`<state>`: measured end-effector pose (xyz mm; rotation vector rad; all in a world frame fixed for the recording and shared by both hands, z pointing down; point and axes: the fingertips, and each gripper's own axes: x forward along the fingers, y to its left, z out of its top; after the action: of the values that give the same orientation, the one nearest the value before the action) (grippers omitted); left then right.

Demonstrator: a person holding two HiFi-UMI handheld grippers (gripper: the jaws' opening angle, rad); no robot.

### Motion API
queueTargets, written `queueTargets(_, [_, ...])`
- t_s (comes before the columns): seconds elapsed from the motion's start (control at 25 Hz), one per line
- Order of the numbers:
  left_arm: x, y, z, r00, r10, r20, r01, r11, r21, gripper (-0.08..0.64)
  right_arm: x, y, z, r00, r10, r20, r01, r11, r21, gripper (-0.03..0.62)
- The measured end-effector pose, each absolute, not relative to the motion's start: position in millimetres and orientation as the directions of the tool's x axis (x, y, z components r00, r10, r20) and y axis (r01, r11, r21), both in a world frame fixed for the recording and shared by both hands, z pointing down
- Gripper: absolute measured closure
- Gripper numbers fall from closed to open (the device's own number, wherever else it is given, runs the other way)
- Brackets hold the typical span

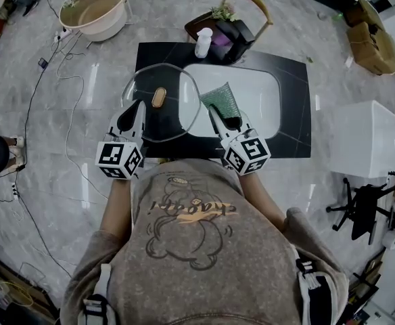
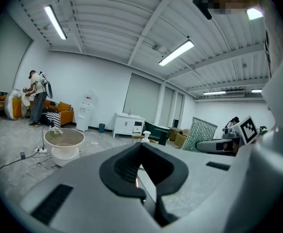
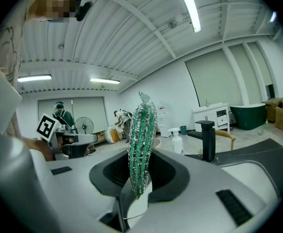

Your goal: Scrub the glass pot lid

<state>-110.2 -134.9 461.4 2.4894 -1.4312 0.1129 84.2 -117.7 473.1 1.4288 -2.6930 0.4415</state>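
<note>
One glass lid [image 1: 172, 119] hangs over the left edge of the sink [image 1: 260, 93], its rim clenched in the left gripper [image 1: 138, 107]. The right gripper [image 1: 218, 114], at the sink's near rim, grasps one green scrub pad [image 1: 221, 99]. The head view alone shows the lid's brown knob [image 1: 158, 97]. The right gripper view alone shows the pad edge-on, under a ceiling strip light [image 3: 190, 6].

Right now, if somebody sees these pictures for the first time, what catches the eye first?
The large glass pot lid, with a brown knob, hangs over the left part of the black counter, its rim clamped in the left gripper. Beside it, the right gripper pinches a glittery green scouring pad above the white sink.
</note>
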Motion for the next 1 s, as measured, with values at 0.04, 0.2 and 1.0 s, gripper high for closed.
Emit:
queueTargets(0.04, [-109.6,-134.9,462.4,0.509,-0.838,0.196,-0.859,-0.477,0.187,0.551,84.0,-118.1,474.7,-0.565,-0.804,0.185,-0.821,0.527,-0.22,0.499])
queueTargets(0.2, [-106.1,-133.5,468.4,0.513,-0.835,0.201,-0.857,-0.486,0.17,0.551,80.2,-117.7,479.1,-0.563,-0.805,0.187,-0.824,0.531,-0.197,0.498])
queueTargets(1.0, [-113.6,-129.2,472.6,0.475,-0.854,0.214,-0.879,-0.449,0.16,0.551,75.7,-115.4,475.0,-0.565,-0.804,0.185,-0.823,0.537,-0.182,0.5])
